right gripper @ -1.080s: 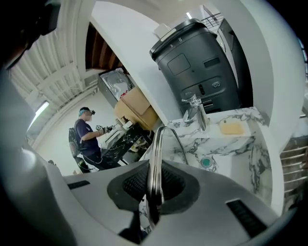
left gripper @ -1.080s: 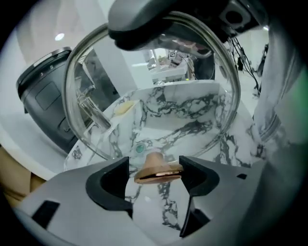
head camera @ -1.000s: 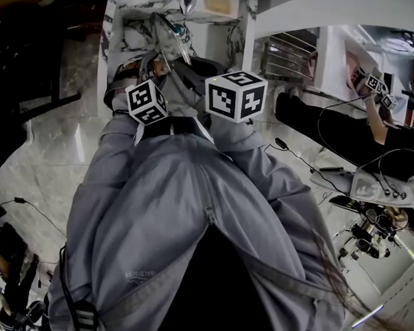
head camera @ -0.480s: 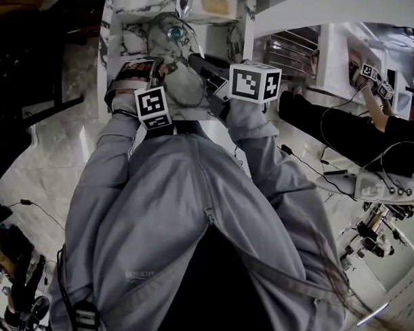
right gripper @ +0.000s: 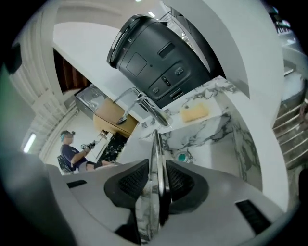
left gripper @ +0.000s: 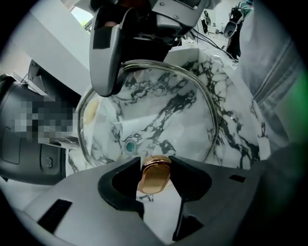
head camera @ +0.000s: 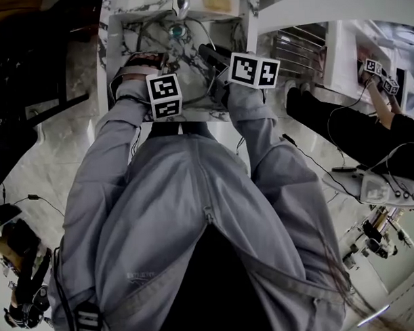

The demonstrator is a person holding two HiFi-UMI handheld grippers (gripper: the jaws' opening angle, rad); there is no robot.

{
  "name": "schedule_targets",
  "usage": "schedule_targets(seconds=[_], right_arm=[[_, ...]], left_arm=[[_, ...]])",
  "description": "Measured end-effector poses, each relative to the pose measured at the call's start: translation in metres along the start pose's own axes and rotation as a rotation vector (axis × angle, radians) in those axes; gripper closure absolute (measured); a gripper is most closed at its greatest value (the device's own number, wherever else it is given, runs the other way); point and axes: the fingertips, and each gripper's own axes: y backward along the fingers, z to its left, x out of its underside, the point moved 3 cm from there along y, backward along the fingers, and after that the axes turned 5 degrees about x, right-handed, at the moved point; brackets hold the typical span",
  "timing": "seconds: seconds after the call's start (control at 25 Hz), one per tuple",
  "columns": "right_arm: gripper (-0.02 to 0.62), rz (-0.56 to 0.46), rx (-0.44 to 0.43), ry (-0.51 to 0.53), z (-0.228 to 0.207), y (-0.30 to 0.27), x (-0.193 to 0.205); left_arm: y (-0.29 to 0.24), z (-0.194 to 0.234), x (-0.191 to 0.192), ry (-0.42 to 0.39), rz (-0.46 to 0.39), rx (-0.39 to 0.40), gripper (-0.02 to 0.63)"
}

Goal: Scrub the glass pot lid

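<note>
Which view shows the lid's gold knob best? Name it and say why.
The left gripper view: the gold knob sits close and sharp in the foreground, the glass lid behind it. The right gripper view shows only the lid's rim edge-on, no knob. In the head view it cannot be made out.

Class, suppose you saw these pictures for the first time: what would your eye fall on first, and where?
A round glass pot lid with a shiny gold knob is held over the white, black-veined marble sink. The left gripper has just been closing its jaws on that knob. The right gripper straddles the lid's metal rim edge-on, and its jaws have just been opening.
</note>
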Motion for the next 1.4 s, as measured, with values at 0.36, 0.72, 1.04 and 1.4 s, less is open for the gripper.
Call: schedule_targets(seconds=[0.36, 0.72, 1.04, 1.4], right_arm=[[0.465, -0.004, 0.266, 0.912, -0.005, -0.008, 0.002], [0.465, 0.085, 0.328, 1.185, -0.013, -0.021, -0.029], [0.438, 0.172, 0.481, 1.352, -0.052, -0.044, -0.097], [0.4, 0.347, 0.426, 1.496, -0.071, -0.089, -0.099]], left_arm=[[-0.024, 0.008, -0.011, 0.042, -0.018, 0.137, 0.417], [-0.058, 0.02, -0.019, 0.131, -0.07, 0.26, 0.419], [-0.086, 0.026, -0.03, 0.142, -0.087, 0.333, 0.419], [-0.1, 0.03, -0.048, 0.2, -0.132, 0.382, 0.419]])
